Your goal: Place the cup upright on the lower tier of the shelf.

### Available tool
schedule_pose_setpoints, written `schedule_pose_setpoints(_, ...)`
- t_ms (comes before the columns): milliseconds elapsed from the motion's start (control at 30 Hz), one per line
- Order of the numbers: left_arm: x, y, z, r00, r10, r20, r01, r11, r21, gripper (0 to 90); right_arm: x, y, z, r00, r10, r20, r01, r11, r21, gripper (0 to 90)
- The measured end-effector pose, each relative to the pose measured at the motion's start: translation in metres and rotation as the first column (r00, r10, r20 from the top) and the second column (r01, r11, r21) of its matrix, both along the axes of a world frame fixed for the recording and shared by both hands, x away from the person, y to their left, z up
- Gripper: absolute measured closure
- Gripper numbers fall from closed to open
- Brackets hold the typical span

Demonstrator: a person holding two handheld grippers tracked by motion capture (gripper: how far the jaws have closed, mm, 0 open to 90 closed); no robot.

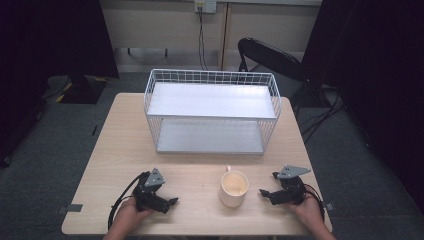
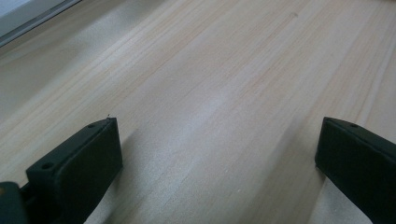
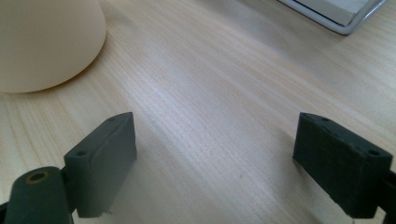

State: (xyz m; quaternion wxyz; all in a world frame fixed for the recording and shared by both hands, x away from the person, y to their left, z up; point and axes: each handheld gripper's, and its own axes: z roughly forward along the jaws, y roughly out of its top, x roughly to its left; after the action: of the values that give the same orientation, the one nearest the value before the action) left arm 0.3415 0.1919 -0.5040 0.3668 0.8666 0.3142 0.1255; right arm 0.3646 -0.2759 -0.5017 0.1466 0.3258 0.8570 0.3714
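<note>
Two grippers rest low on the table (image 1: pixel 120 150), both with jaws spread and nothing between them: the left gripper (image 1: pixel 172 202) sits at the lower left of the high view, the right gripper (image 1: pixel 263 193) at the lower right. Between them, nearer the right one, stands the cup (image 1: pixel 233 188), upright, empty, its handle turned toward the rack (image 1: pixel 212 111) in the upper middle. In the right gripper view the cup's rounded wall (image 3: pixel 44 42) fills the upper left corner, off the jaws' line and clear of them. The step in hand looks like a first reach for the cup by the right gripper. To do it well, swing the jaws left until the cup is centred, keep them wide, then close across the rim or wall without nudging it sideways.
</note>
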Motion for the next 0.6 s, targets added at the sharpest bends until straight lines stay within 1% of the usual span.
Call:
schedule_pose_setpoints(300,0.000,0.000,0.000,1.0000,0.004,-0.002,-0.004,1.0000,-0.001,0.1,0.000,0.000,0.001,1.0000,-0.005,-0.005,0.005,1.0000,-0.002,12.6)
schedule_pose_setpoints(367,0.000,0.000,0.000,1.0000,0.004,-0.002,-0.004,1.0000,-0.001,0.1,0.000,0.000,0.004,0.9994,-0.014,-0.032,0.014,0.9999,-0.010,14.0)
schedule_pose_setpoints(467,0.000,0.000,0.000,1.0000,0.003,-0.002,-0.003,1.0000,-0.001,0.1,0.002,-0.001,0.012,0.9971,-0.016,-0.074,0.018,0.9991,0.037,15.4)
schedule_pose_setpoints(500,0.000,0.000,0.000,1.0000,0.003,-0.002,-0.003,1.0000,-0.001,0.1,0.003,0.000,0.014,0.9972,-0.018,-0.073,0.021,0.9992,0.034,15.4)
schedule_pose_setpoints(533,0.000,0.000,0.000,1.0000,0.005,-0.002,-0.005,1.0000,-0.001,0.0,0.004,0.000,0.018,0.9971,-0.023,-0.073,0.024,0.9995,0.020,15.1)
schedule_pose_setpoints(567,0.000,0.000,0.000,1.0000,0.005,-0.002,-0.005,1.0000,-0.001,0.1,0.005,0.000,0.020,0.9970,-0.023,-0.073,0.025,0.9994,0.023,15.1)
schedule_pose_setpoints(600,0.000,0.000,0.000,1.0000,0.005,-0.002,-0.005,1.0000,-0.001,0.1,0.006,0.000,0.024,0.9968,-0.021,-0.077,0.024,0.9991,0.034,15.2)
